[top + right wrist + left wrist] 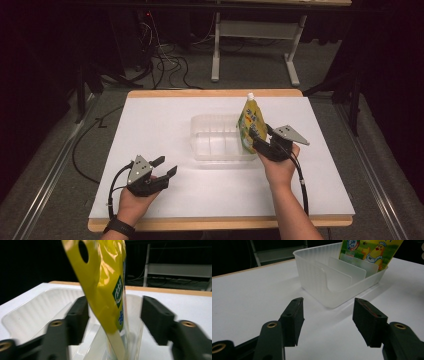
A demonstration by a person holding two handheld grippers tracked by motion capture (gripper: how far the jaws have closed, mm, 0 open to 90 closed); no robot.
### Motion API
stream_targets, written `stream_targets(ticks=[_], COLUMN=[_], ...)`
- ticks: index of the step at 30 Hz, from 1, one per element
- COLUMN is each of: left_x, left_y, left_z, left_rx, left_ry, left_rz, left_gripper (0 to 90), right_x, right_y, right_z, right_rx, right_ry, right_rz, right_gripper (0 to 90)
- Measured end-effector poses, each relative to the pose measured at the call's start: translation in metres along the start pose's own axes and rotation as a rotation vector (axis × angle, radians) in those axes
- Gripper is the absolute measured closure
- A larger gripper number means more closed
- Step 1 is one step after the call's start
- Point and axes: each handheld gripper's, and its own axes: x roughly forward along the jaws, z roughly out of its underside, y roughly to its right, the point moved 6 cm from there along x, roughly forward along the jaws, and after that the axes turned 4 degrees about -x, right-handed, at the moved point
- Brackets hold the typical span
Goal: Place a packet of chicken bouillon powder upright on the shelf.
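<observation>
A yellow spouted pouch (251, 125) (372, 251) (105, 290) stands upright in the right end of a clear plastic bin (210, 150) (312, 267) (30, 312) with dividers, on the white table top (150, 120). My right gripper (260, 134) (115, 312) is at the bin's right end with its jaws spread on either side of the pouch. The far jaw stands clear of the pouch, so the gripper is open. My left gripper (167, 165) (328, 312) rests near the front left of the table, open, with nothing between its jaws, pointing toward the bin.
The white board has a wooden rim (220, 222) at the front edge. Beyond the table are a desk frame (255, 30) and loose cables (165, 60) on the grey floor. Each gripper trails a black cable (302, 185).
</observation>
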Motion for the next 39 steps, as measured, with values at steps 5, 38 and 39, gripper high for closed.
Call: stream_targets(ticks=[5, 38, 39], left_x=[-0.002, -0.005, -0.005], left_y=[-0.004, -0.025, -0.025], left_z=[0.001, 0.005, 0.004], left_rx=[0.002, -0.075, -0.077], left_ry=[-0.005, -0.015, -0.016], left_rz=[-0.004, -0.089, -0.084], left_gripper=[41.9, 35.7, 35.6], right_x=[-0.011, -0.113, -0.113], right_y=[0.002, 0.091, 0.091], right_z=[0.004, 0.058, 0.058], right_rx=[-0.034, 0.007, 0.008], right_ry=[-0.036, -0.09, -0.087], right_rz=[-0.025, 0.091, 0.092], right_gripper=[27.0, 22.8, 22.8])
